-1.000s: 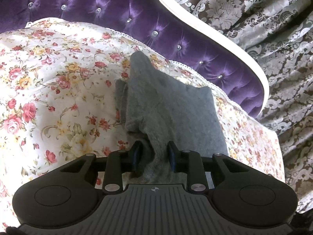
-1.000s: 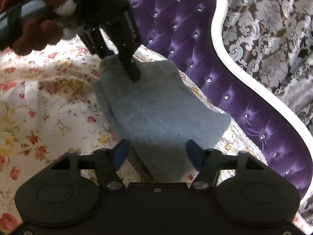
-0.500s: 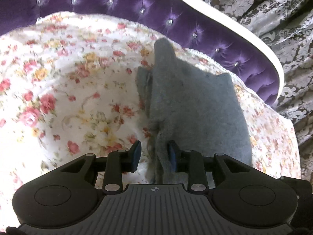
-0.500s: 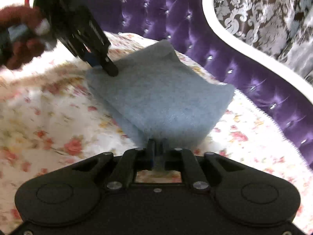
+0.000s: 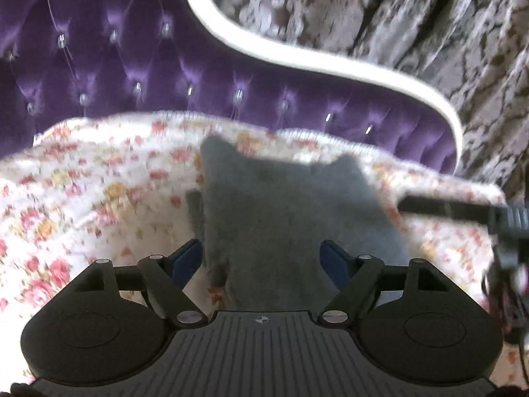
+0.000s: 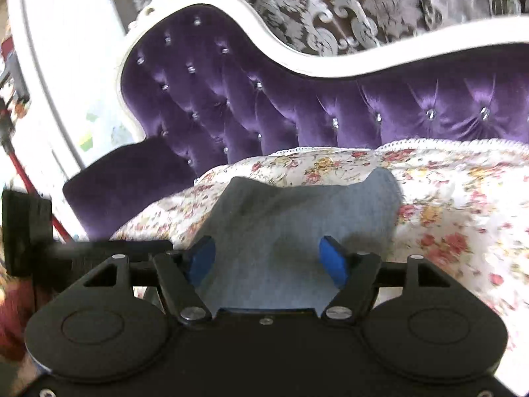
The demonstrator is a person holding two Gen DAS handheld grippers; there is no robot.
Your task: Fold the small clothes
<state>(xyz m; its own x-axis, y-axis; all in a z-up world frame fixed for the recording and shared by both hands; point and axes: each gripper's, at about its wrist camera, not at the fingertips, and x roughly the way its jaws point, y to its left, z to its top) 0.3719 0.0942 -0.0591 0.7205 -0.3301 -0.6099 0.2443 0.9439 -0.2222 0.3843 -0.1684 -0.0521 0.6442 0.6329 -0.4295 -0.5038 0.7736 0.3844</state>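
A small grey garment point(image 5: 291, 208) lies folded on the floral sheet point(image 5: 99, 198), two corners sticking up at its far edge. My left gripper point(image 5: 261, 258) hovers at its near edge with jaws opening; the cloth lies between the blue pads, which do not press on it. In the right wrist view the same grey garment point(image 6: 297, 218) lies under my right gripper point(image 6: 267, 261), whose jaws are also opening, pads apart over the cloth. The right gripper's black body point(image 5: 463, 211) shows at the right of the left wrist view; the left one's black body point(image 6: 29, 228) at the left of the right wrist view.
A purple tufted sofa back point(image 6: 297, 106) with a white curved frame point(image 5: 297, 56) rises just behind the sheet. Patterned grey curtains point(image 5: 396, 16) hang behind it. A white cabinet point(image 6: 66, 66) and a red pole point(image 6: 23, 172) stand at the left of the right wrist view.
Both grippers let go of the grey garment and opened wide. The right gripper rolled and swung round the cloth; the left one also rolled, and its view shifted toward the sofa back.
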